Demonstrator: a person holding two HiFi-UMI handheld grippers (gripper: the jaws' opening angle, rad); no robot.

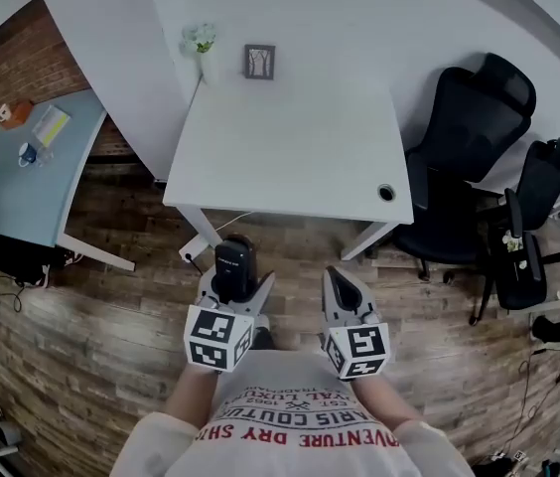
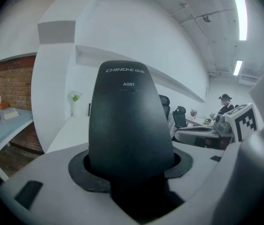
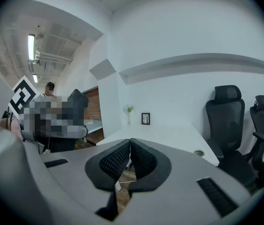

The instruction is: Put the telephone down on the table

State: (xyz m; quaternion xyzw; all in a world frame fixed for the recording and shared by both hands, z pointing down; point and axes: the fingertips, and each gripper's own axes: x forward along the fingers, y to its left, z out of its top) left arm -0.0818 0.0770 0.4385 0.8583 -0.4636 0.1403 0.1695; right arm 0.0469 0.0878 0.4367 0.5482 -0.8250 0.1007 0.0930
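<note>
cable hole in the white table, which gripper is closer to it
Right. The right gripper, shut and empty, sits short of the cable hole, slightly to its left; the left gripper, holding the telephone, is farther left.

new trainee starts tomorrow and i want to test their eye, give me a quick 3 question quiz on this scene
1. True or false: the telephone rests on the white table.
2. Which gripper holds the telephone? A. the left gripper. B. the right gripper. C. neither.
3. Name the two small things standing at the table's far edge.

Key
1. False. It is held off the table, short of its near edge.
2. A. The left jaws are closed on it, while the right jaws are shut with nothing between them.
3. A plant and a picture frame.
</note>
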